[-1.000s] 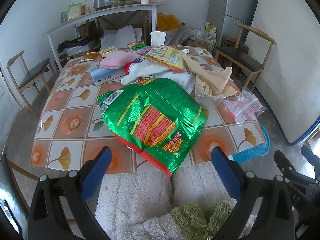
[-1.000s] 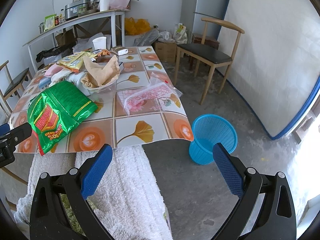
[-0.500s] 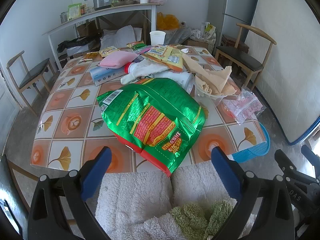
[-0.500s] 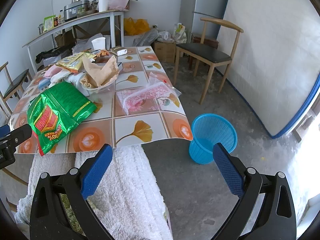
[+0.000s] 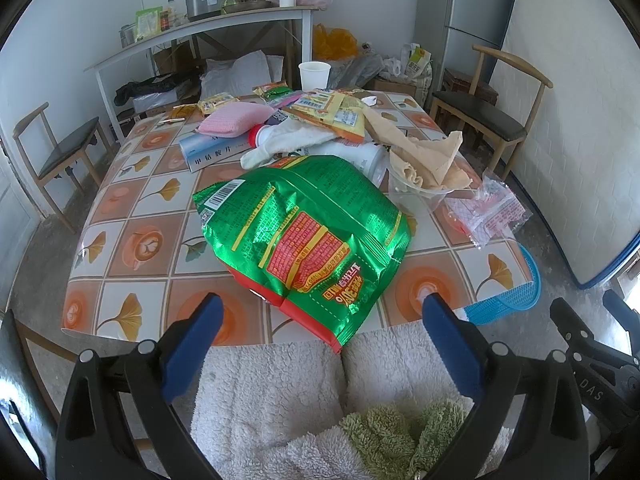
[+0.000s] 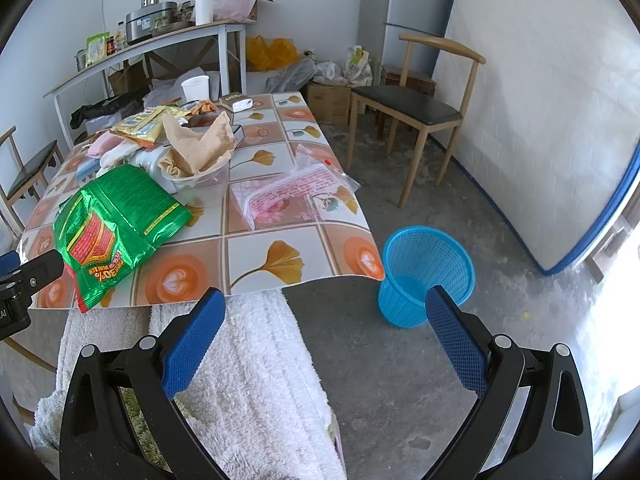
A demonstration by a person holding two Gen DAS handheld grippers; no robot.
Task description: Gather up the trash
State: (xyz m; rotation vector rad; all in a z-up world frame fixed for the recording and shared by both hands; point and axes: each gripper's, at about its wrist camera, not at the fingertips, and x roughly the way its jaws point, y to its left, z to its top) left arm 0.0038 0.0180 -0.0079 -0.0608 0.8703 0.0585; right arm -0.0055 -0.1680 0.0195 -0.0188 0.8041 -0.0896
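Left gripper jaws wide, holding nothing, low at near table edge. Green snack bag lies flat just ahead of it, one corner overhanging the edge. Right gripper also wide and empty, off the table's corner. Blue basket stands on floor beside that corner. Pink-printed clear wrapper lies on table near basket side. Brown paper sits in a clear bowl behind the bag

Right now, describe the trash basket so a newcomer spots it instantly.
Start at the tiled-pattern table and go to its near right corner. On the concrete floor just beyond stands the blue mesh wastebasket, upright and apart from the wooden chair; it is the only blue plastic container there.
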